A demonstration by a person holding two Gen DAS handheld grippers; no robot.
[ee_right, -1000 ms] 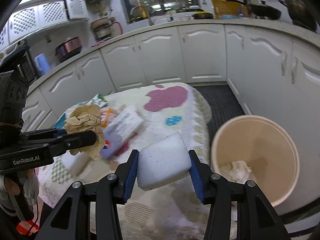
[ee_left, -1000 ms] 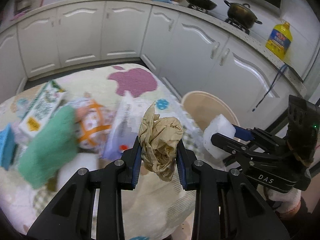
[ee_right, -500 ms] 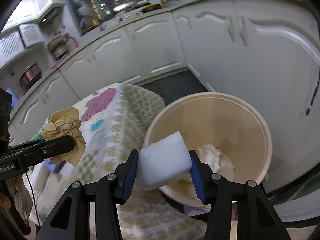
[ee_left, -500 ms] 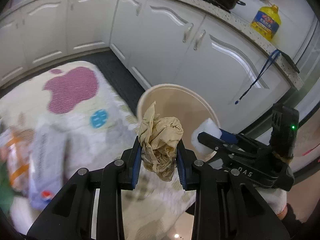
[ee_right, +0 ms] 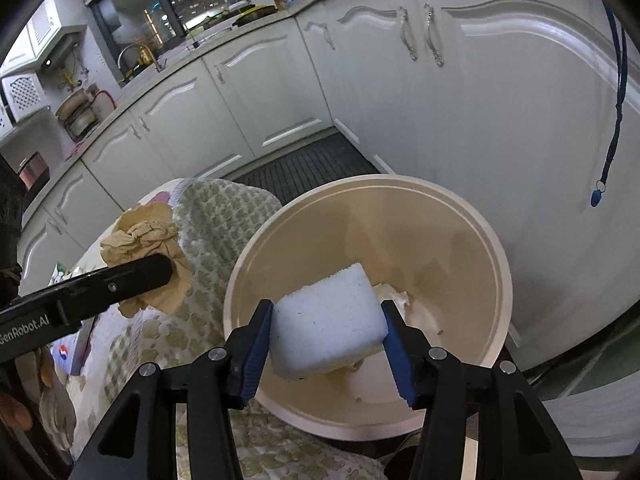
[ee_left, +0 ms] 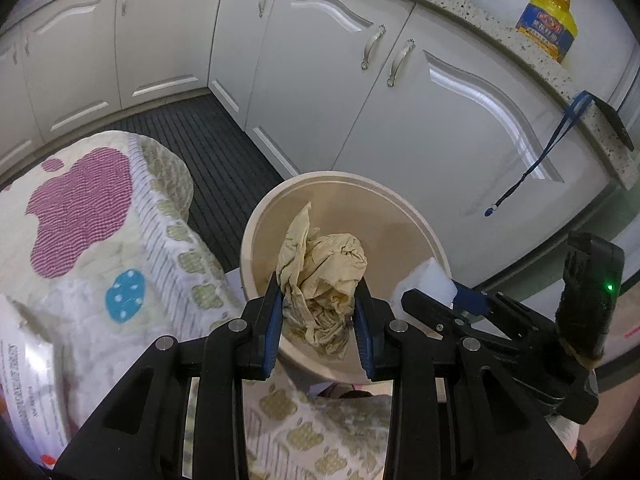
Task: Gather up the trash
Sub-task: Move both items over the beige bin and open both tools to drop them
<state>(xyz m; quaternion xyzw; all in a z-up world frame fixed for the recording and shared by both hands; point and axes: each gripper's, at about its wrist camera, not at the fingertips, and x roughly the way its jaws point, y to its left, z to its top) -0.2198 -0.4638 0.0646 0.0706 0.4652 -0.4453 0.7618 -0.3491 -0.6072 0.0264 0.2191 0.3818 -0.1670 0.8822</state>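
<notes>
Both wrist cameras look steeply down along their claws, close above the beige bin (ee_left: 416, 216) (ee_right: 460, 216); each also catches the other claw alongside.

Home kitchen (white cabinets (ee_left: 168, 36), oil bottle (ee_left: 547, 26))

Your table (ee_left: 132, 248) sits under quilted cloth (ee_left: 168, 216): white, with purple apple patch, blue dotted patch, olive apple border. Printed plastic packet (ee_left: 28, 384) lies on it at left edge of your left view, blurred. Dark ribbed floor mat (ee_left: 208, 148) runs along white cabinets. Beige bin (ee_right: 452, 216) stands on floor just beside your table corner, white crumpled scrap (ee_right: 416, 312) at its bottom
</notes>
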